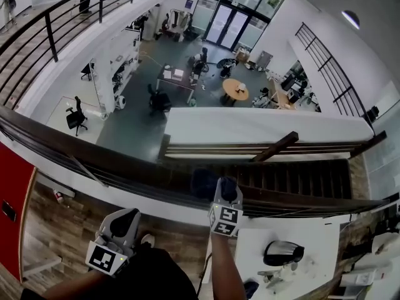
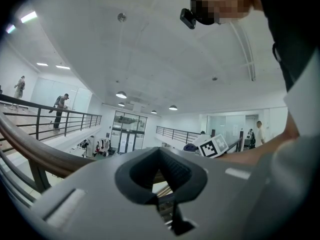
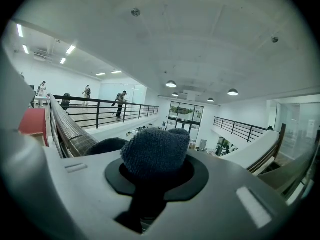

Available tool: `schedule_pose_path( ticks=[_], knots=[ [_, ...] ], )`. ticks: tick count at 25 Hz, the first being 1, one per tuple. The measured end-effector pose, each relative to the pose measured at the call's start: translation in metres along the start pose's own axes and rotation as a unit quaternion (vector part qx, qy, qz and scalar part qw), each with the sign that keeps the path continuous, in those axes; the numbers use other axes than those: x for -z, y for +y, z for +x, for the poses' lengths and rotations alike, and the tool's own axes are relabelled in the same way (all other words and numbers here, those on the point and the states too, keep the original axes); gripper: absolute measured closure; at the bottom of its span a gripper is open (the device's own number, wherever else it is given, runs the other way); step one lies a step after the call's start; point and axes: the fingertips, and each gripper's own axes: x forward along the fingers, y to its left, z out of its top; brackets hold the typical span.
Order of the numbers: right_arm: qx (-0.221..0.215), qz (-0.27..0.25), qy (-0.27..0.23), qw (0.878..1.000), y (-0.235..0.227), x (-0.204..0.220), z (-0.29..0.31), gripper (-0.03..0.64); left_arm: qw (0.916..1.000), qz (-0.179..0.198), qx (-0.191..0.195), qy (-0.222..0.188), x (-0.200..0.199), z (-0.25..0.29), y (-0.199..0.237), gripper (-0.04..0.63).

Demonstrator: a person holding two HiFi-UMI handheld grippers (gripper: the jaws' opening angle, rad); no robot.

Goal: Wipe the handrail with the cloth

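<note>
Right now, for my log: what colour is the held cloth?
The cloth is dark blue-grey; clearest in right gripper view.

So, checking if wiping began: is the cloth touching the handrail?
Cannot tell. Head view shows the cloth overlapping the handrail, but no contact or gap.

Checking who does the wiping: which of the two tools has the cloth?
The right tool, shut on the dark blue cloth at the handrail; the left tool holds nothing.

Left gripper (image 1: 124, 220) closed, right gripper (image 1: 220, 186) clamped.
</note>
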Motion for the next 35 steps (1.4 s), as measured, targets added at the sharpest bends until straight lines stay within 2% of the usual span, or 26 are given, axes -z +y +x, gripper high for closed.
schedule_pose_path(
  ticks=[4,6,9,11,15,22,27,35],
  knots=[
    [0.015,0.006,0.002,1.000,-0.021,0.004,-0.008,0.534,1.0000,0.001,0.007,-0.003,-0.003,0.003,-0.010,0.595],
    [0.021,0.016,-0.002,1.000,-0.026,0.005,-0.013,0.534,0.9999,-0.003,0.001,0.010,-0.002,-0.001,-0.012,0.595],
    [0.022,0.050,-0.026,0.998,-0.015,-0.008,-0.022,0.534,0.9995,-0.003,-0.003,0.031,0.000,-0.011,-0.006,0.595],
    [0.009,0.061,-0.054,0.997,0.003,-0.029,-0.028,0.534,0.9996,-0.003,0.000,0.027,-0.002,-0.015,-0.003,0.595],
    [-0.062,0.075,-0.100,0.990,0.068,-0.073,-0.040,0.534,0.9994,-0.004,-0.015,0.031,-0.001,-0.022,0.010,0.595],
    [-0.212,0.079,-0.147,0.963,0.208,-0.123,-0.048,0.534,0.9978,0.002,-0.065,0.014,-0.008,-0.036,0.040,0.595],
    [-0.304,0.058,-0.139,0.941,0.304,-0.130,-0.041,0.534,0.9924,-0.008,-0.123,0.000,-0.014,-0.060,0.074,0.595],
    [-0.401,0.005,-0.108,0.910,0.426,-0.096,-0.032,0.534,0.9812,-0.013,-0.191,-0.021,-0.023,-0.106,0.116,0.595]
  ],
)
